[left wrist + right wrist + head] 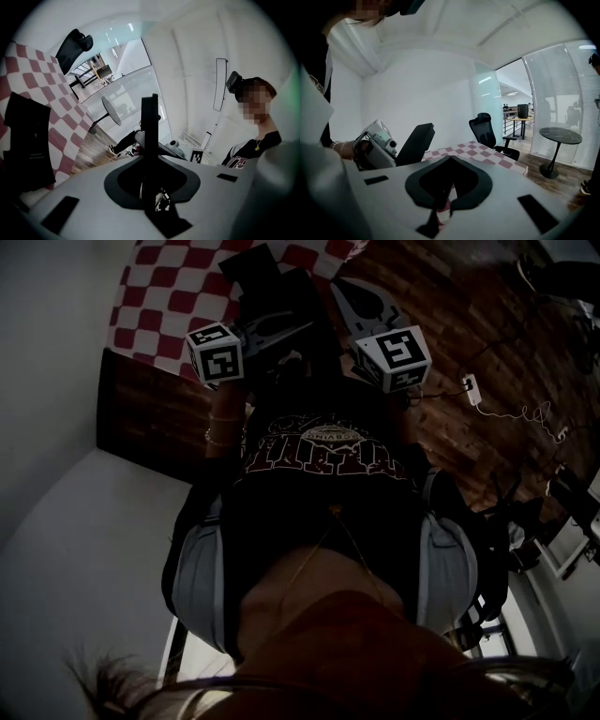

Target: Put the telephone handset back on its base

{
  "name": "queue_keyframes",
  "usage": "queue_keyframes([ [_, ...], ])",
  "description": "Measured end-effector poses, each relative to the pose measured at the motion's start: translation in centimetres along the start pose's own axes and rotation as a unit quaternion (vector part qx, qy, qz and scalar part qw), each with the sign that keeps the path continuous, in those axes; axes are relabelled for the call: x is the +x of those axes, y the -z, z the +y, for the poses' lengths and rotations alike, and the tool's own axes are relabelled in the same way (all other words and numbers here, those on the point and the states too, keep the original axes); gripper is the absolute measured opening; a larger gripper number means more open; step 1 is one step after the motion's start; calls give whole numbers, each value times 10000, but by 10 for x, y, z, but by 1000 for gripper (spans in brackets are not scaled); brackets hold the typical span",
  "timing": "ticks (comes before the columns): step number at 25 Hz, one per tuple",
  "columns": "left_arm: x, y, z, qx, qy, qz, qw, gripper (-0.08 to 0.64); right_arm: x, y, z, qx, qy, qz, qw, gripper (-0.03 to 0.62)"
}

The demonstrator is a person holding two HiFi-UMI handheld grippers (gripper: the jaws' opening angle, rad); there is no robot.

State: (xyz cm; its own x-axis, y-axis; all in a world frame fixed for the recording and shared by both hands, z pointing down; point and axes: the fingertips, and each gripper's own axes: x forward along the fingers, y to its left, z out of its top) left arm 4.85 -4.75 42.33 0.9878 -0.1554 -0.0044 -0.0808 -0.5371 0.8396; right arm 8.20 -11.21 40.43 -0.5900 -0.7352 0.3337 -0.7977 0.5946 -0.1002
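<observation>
A red-and-white checked tablecloth (pixel 169 296) lies ahead of me. On it rest black shapes (pixel 258 273) that I take for the telephone; I cannot tell handset from base. In the left gripper view a black slab (pixel 28 140) stands on the same cloth (pixel 70 117). My left gripper (pixel 281 329) points level at the cloth, its jaws showing as one dark bar (pixel 150 122) with nothing seen between them. My right gripper (pixel 361 301) is beside it, tilted slightly down; its jaws are too dark to read. The right gripper view shows the left gripper (pixel 375 145).
Dark wood floor (pixel 469 324) lies to the right, with a white power strip and cable (pixel 472 390). A black office chair (pixel 490 129) and a round dark table (pixel 560 136) stand beyond the cloth. A pale wall (pixel 47 352) is on the left.
</observation>
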Motion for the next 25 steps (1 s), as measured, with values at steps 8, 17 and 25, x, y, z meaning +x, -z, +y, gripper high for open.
queue_keyframes([
  [8,3,-18,14,98,-355,-254,9990,80,27,-6,-9,-6,-493,-104,9987,18],
  [17,-9,-26,27,124,-658,-377,9970,80,44,-2,-7,170,-811,-77,9965,18],
  [25,-29,-32,40,73,-916,-513,9945,80,57,-1,-5,136,-962,-13,9953,18],
])
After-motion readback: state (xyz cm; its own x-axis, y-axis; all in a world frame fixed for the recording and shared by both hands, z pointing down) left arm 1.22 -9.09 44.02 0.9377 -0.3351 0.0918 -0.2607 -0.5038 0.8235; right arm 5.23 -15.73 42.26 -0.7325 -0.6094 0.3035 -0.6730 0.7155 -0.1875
